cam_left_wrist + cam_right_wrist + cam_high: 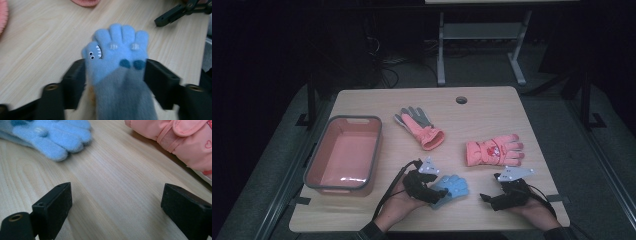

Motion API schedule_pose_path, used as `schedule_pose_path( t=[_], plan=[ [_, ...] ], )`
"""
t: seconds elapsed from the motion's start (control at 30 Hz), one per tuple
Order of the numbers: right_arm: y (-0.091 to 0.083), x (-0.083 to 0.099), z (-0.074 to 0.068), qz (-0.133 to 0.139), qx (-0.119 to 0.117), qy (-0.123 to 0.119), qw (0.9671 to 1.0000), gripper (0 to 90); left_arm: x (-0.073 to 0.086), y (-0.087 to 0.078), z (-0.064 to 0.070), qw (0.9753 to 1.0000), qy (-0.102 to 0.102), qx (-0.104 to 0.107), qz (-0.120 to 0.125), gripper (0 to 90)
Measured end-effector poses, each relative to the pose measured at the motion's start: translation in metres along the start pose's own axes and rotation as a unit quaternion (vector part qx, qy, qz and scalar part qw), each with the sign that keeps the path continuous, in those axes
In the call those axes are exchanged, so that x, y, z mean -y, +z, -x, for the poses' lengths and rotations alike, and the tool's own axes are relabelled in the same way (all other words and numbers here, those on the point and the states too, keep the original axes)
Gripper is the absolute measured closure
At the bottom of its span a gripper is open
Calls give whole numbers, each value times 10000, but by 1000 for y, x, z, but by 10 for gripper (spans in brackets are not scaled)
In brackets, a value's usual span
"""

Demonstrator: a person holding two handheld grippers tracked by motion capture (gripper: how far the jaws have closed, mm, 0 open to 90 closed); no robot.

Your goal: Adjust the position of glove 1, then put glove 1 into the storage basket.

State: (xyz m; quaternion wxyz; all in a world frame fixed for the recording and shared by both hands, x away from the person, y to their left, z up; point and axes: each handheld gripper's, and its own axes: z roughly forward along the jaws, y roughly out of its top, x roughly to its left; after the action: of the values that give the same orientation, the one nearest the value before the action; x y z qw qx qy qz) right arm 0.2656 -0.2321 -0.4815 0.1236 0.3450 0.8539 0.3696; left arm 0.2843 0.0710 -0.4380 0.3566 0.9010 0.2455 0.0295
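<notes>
Pale wooden table (492, 107) in a dark room, with gloves spread across it and a gripper in each of a person's hands at the near edge.

Near the front middle lies a blue knitted glove (451, 187) with a little toothed face on its thumb; the left gripper (114, 75) has its jaws pressed against both sides of the glove's palm, pinching it, fingers pointing away. To its right the right gripper (116, 202) rests low over bare wood with its jaws spread wide, holding nothing. A pink padded glove (493, 150) lies just beyond the right gripper. Farther back a pink and grey glove (419, 127) lies near the table's middle. A pink bin with a grey rim (343, 153) sits at the left side.
</notes>
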Motion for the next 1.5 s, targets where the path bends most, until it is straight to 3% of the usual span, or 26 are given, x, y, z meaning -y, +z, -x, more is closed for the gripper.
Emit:
schedule_pose_path(
  t=[0.13, 0.27, 0.43, 0.47, 0.73, 1.03, 1.3, 1.5],
  plan=[
    [0, 0, 0, 1, 1, -2, 10000, 93, -4, 12, -1, 9999, 12, 86, -111, 166],
    [0, 0, 0, -5, 4, -17, 10000, 93, -6, 21, 0, 9998, -32, 117, -160, 151],
    [-1, 1, 0, 1, 4, -44, 10000, 93, -5, 30, 1, 9993, 98, 53, -354, 150],
    [-1, 1, 0, -3, 6, -26, 10000, 93, -5, 32, 2, 9995, 46, 43, -308, 150],
    [-1, 1, 0, -5, 6, -22, 10000, 93, -3, 35, 5, 9987, 219, -78, -452, 156],
    [0, 1, 0, 3, 3, -51, 10000, 92, 0, 32, 8, 9973, 477, -341, -436, 312],
    [-1, 1, 0, -6, 2, -28, 10000, 93, 1, 26, 2, 9976, 442, -358, -404, 562],
    [-1, 1, 0, 10, -10, -40, 10000, 93, 0, 26, -4, 9985, 300, -284, -357, 667]
  ],
)
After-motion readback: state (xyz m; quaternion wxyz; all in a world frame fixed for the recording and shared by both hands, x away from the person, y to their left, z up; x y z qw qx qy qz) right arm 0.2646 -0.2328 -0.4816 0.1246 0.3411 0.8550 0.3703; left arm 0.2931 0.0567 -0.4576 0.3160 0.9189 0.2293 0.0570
